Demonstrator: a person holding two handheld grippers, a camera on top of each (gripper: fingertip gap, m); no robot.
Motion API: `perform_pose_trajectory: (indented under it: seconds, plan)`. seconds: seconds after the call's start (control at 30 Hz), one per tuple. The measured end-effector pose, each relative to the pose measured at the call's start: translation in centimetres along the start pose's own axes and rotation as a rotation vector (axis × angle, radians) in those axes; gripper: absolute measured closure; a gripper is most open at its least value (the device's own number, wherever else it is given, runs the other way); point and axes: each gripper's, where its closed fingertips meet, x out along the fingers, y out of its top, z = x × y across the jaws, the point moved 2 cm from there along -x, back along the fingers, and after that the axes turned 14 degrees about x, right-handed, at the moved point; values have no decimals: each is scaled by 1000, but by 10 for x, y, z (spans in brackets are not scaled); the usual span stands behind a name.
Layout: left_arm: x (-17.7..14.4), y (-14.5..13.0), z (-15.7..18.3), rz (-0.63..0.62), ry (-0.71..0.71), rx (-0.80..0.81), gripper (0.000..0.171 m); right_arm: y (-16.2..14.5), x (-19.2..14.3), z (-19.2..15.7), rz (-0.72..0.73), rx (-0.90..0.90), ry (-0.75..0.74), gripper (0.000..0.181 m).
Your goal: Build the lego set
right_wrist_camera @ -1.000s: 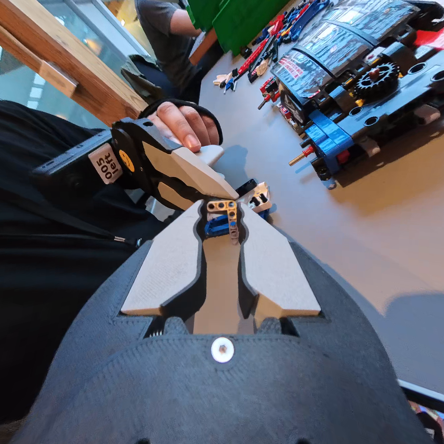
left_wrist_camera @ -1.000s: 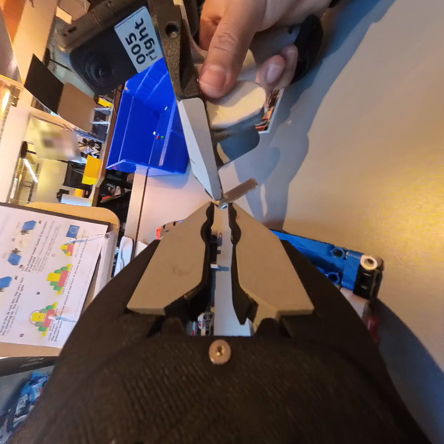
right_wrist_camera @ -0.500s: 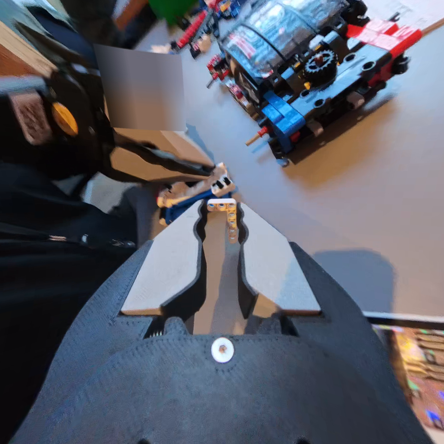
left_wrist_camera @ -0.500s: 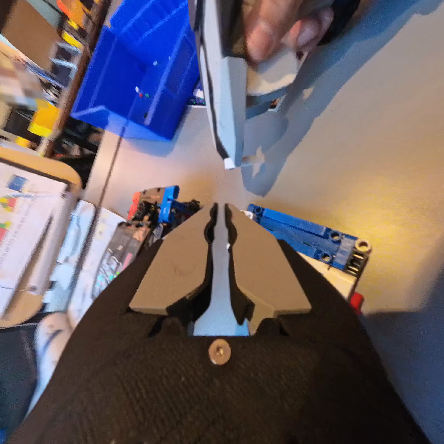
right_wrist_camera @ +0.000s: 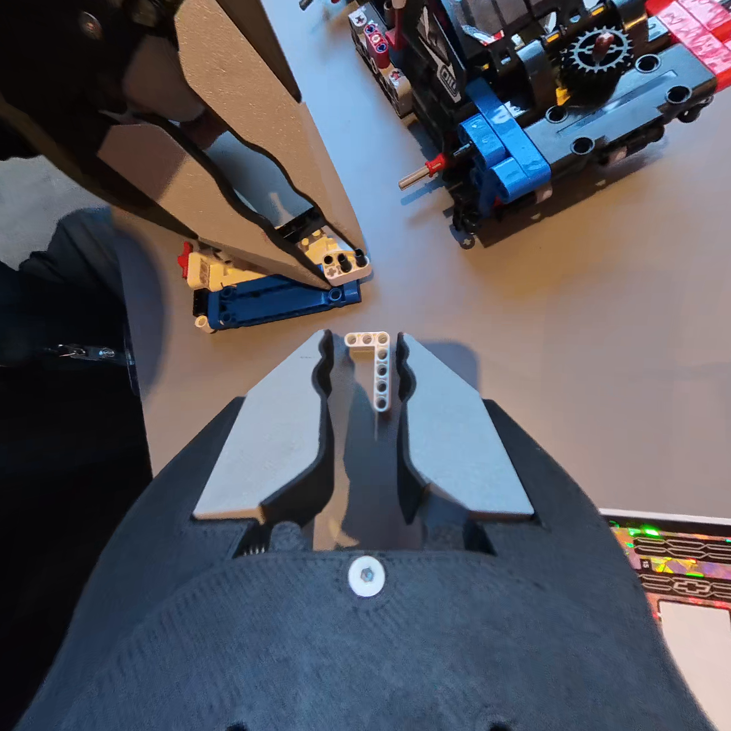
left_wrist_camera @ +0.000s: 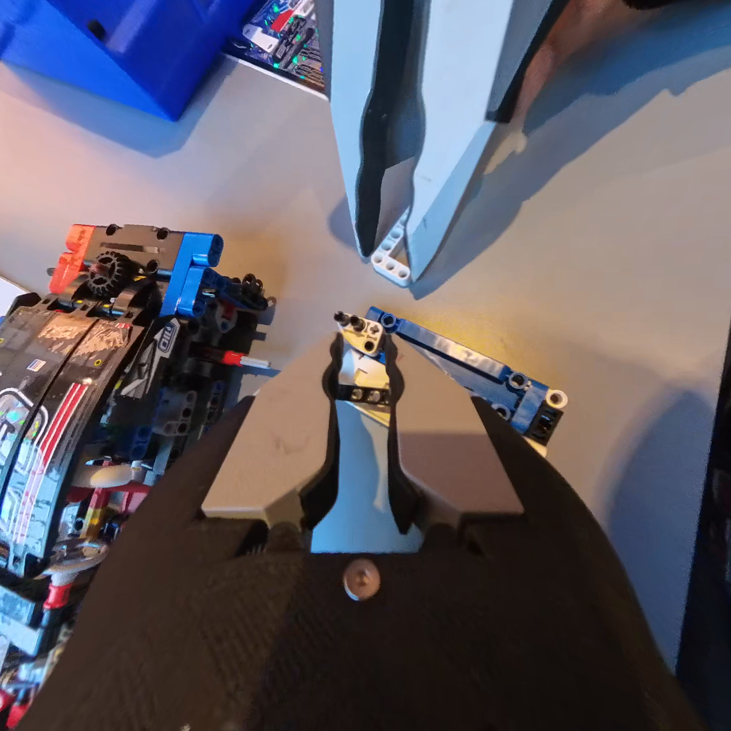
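Note:
My left gripper is shut on the white end piece of a small sub-assembly. That piece carries two black pins and joins a long blue beam lying on the table. My right gripper is shut on a white L-shaped beam and holds it just above the table, a short gap from the sub-assembly. In the left wrist view the right gripper points down at my left fingertips with the L-beam at its tip. The left gripper shows at upper left in the right wrist view.
The large black, blue and red car model stands left of the sub-assembly; it also shows in the right wrist view. A blue bin sits at the back left. A shiny sticker sheet lies by the table's near right edge. Less than 4 cm separates the two grippers' tips.
Both grippers have swung down toward the table. The L-beam, which touched the sub-assembly a second ago, now sits a short gap from it. The car model has come into the left view.

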Motion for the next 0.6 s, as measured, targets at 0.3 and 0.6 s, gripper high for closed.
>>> perform_pose_trajectory:
  seconds: [0.3, 0.6]
  plan:
    - [4, -1, -4, -32, 23, -159, 155, 19, -8, -7, 156, 28, -57, 168]
    - [-2, -6, -3, -57, 25, -180, 155, 29, 14, -19, 182, 24, -55, 170]
